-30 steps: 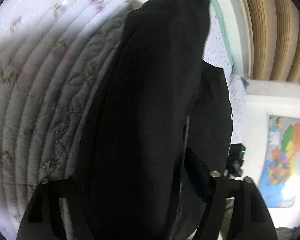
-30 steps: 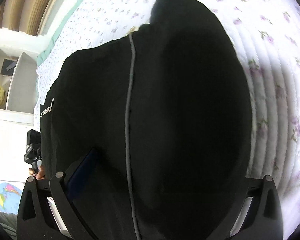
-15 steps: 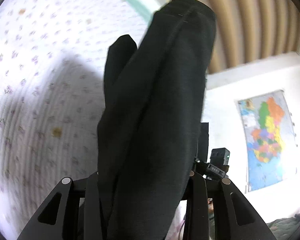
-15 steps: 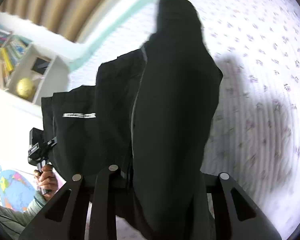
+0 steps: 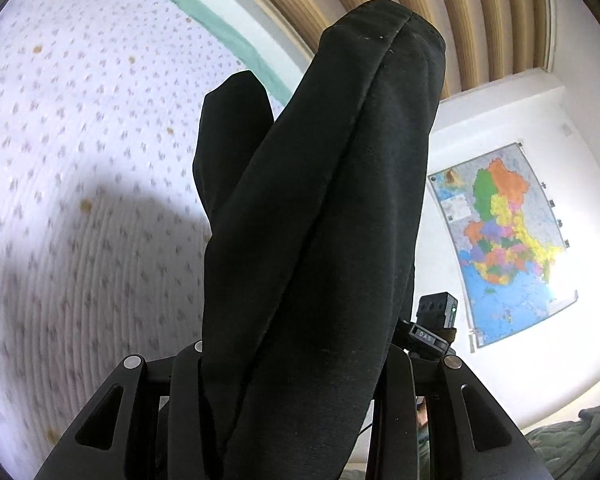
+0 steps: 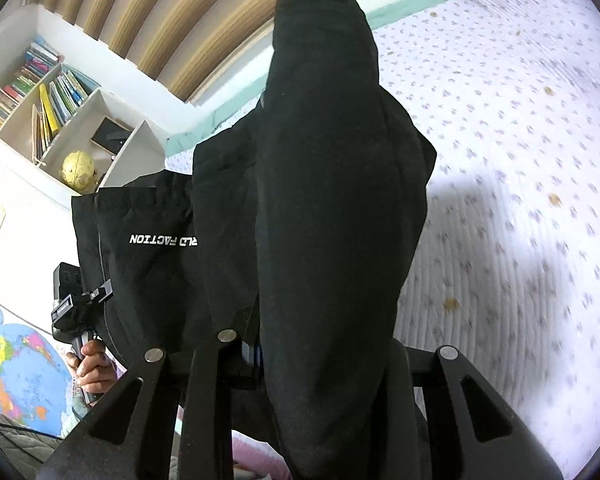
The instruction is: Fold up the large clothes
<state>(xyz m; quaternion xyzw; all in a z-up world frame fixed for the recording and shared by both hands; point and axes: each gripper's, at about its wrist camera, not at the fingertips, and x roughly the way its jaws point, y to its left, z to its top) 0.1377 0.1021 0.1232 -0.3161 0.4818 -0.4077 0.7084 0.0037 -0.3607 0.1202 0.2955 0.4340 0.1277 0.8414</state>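
A large black garment (image 5: 320, 208) with white lettering (image 6: 162, 240) hangs in the air above the bed. My left gripper (image 5: 288, 364) is shut on one part of it; the cloth bunches up thick between the fingers and rises in front of the camera. My right gripper (image 6: 312, 344) is shut on another part, and a thick fold (image 6: 332, 184) hides the fingertips. The left gripper and the hand holding it (image 6: 88, 364) show in the right wrist view, beyond the hanging cloth.
The bed has a white quilt with small purple flowers (image 5: 80, 200) (image 6: 520, 220) and a green edge (image 5: 228, 36). Behind it stand a ribbed wooden headboard (image 5: 440, 8), a white bookshelf with a globe (image 6: 78, 168) and a wall map (image 5: 504, 236).
Both grippers have lifted the garment up off the quilt and tilted upward. The headboard, shelf and map have come into view, and the cloth now hangs free.
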